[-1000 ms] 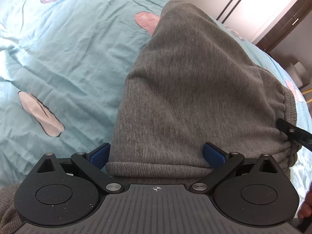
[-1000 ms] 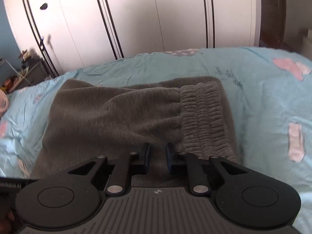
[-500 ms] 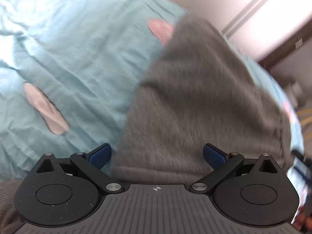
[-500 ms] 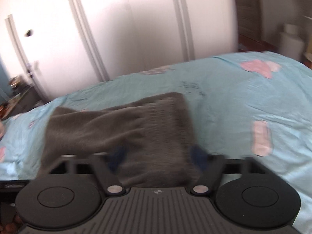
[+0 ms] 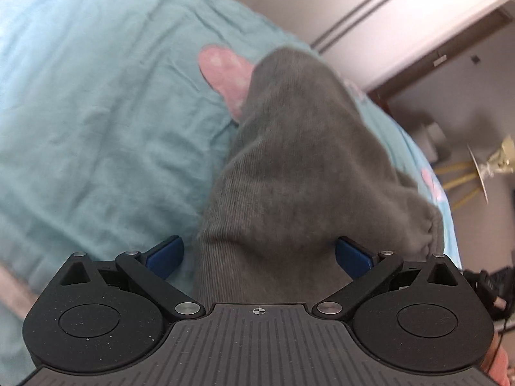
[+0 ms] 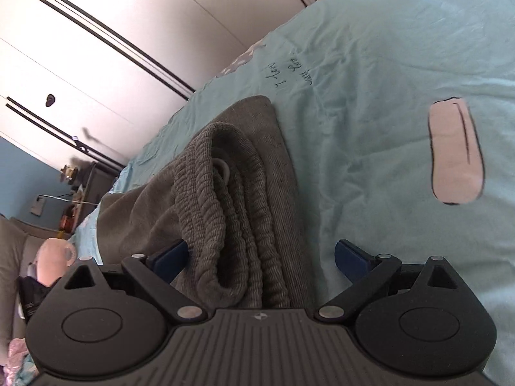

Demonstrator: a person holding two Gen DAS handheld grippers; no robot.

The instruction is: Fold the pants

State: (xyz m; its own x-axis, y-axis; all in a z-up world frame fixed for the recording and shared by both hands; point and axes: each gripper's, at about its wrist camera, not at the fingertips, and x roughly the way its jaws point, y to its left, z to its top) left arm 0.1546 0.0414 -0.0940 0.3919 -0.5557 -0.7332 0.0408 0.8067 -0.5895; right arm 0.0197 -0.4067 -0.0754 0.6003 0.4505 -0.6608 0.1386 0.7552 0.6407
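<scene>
Pants (image 6: 235,199): grey ribbed knit, lying folded into a thick stack on the bed (image 6: 370,103); in the left wrist view the same grey bundle (image 5: 289,177) runs away from the camera over the blue cover
Handling: soft and limp, probably light but bulky; layers likely to slide over each other and sag when lifted from one point only
Waistband (image 6: 225,212): gathered elastic, thicker and firmer than the rest, rolled on top at the near right end; a pale loop peeps out from between its folds
Where to hold: best pinched through all layers at a folded edge or at the elastic band, one grip at each end, so nothing droops open
Left gripper (image 5: 259,254): jaws spread wide, straddling the near end of the cloth, clamped on nothing
Right gripper (image 6: 260,254): jaws wide apart too, elastic band lying between them, loose and ungripped
Change, right side: a second ago jaws nearly together at the band; now opened, and view tipped over sideways, wardrobe doors (image 6: 96,64) slanting across the frame
Change, left side: jaws as wide as before; camera swung so more of the room beyond the bed shows
Progress: fold looks close to done, only tidying or squaring likely left
</scene>
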